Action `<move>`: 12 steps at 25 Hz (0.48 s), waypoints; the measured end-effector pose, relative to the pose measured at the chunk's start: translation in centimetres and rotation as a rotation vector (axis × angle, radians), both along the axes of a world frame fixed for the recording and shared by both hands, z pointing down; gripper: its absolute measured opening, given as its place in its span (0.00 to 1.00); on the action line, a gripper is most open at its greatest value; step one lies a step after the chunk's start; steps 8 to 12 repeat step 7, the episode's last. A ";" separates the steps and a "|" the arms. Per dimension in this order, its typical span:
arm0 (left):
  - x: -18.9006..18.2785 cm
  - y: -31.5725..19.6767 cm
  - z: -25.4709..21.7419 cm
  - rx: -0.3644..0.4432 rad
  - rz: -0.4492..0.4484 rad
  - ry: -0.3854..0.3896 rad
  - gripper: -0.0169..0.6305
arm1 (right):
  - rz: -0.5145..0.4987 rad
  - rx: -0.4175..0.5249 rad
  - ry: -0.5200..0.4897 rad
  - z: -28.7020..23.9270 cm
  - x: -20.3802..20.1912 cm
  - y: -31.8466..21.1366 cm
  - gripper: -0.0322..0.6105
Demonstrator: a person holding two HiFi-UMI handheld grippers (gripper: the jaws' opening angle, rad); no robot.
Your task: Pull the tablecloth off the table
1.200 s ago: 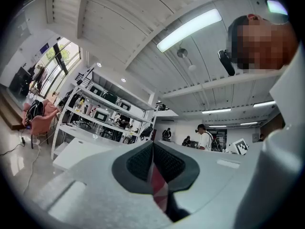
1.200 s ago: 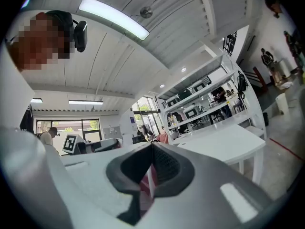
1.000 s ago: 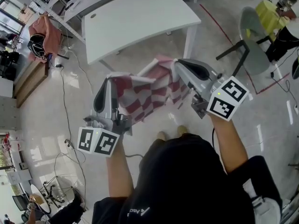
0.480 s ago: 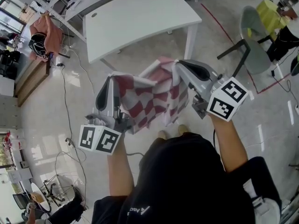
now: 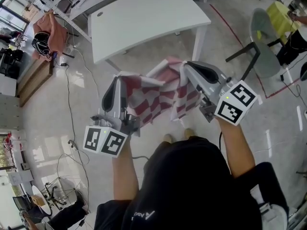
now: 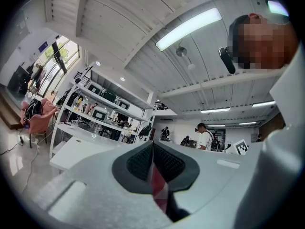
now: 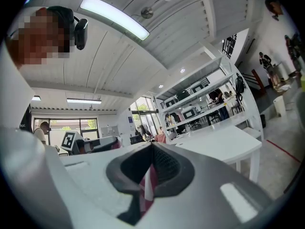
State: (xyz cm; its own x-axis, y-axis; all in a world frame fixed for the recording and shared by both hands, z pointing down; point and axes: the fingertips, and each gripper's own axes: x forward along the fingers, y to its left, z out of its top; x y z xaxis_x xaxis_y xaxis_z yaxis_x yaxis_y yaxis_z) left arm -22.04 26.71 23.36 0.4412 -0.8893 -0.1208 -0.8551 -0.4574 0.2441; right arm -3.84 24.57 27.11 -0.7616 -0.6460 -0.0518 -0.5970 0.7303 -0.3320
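Observation:
The red-and-white checked tablecloth (image 5: 158, 97) hangs in the air between my two grippers, clear of the bare white table (image 5: 144, 18) behind it. My left gripper (image 5: 119, 80) is shut on the cloth's left edge; a red strip of tablecloth (image 6: 158, 187) shows pinched between its dark pads (image 6: 139, 162). My right gripper (image 5: 184, 67) is shut on the right edge, and a sliver of tablecloth (image 7: 148, 185) shows between its pads (image 7: 166, 165). Both grippers are held up in front of the person's chest, jaws pointing away.
A grey chair (image 5: 256, 37) stands to the right over a red floor line. Cables (image 5: 72, 95) run across the tiled floor at left, near a pink garment (image 5: 48, 30) on a chair. Shelving with appliances (image 6: 95, 111) lines the far side of the room.
Both grippers with the cloth have shifted slightly to the right and up in the head view; the cloth has swung a little. Both grips stay the same.

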 end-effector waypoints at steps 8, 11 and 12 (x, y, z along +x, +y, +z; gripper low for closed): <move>0.6 -0.4 0.5 -0.008 0.006 0.000 0.05 | 0.008 -0.005 0.001 0.5 0.6 -0.4 0.06; 0.6 -0.4 0.5 -0.008 0.006 0.000 0.05 | 0.008 -0.005 0.001 0.5 0.6 -0.4 0.06; 0.6 -0.4 0.5 -0.008 0.006 0.000 0.05 | 0.008 -0.005 0.001 0.5 0.6 -0.4 0.06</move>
